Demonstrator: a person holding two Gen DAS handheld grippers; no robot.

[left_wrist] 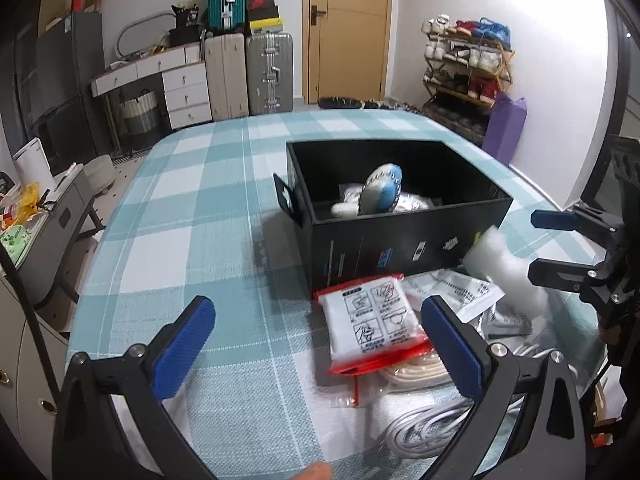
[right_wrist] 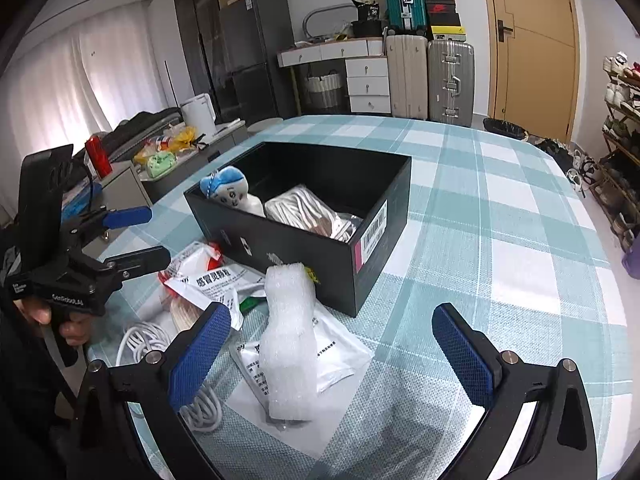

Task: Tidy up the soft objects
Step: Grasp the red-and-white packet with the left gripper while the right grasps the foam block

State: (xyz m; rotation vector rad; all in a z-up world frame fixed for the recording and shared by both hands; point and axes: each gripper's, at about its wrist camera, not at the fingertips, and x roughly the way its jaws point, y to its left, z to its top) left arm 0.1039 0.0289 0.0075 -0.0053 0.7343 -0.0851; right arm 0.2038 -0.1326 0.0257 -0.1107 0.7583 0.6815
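Observation:
A black box stands on the checked table and holds a blue and white plush toy and a bagged white rope. In front of it lie a red-edged white packet, a white sachet, a bubble-wrap roll, flat white pouches and white cable coils. My left gripper is open and empty over the packet's left side. My right gripper is open and empty above the bubble wrap.
The teal checked tablecloth covers the table. Suitcases, a white drawer desk, a wooden door and a shoe rack stand beyond the table. A low cabinet with clutter stands at the table's left.

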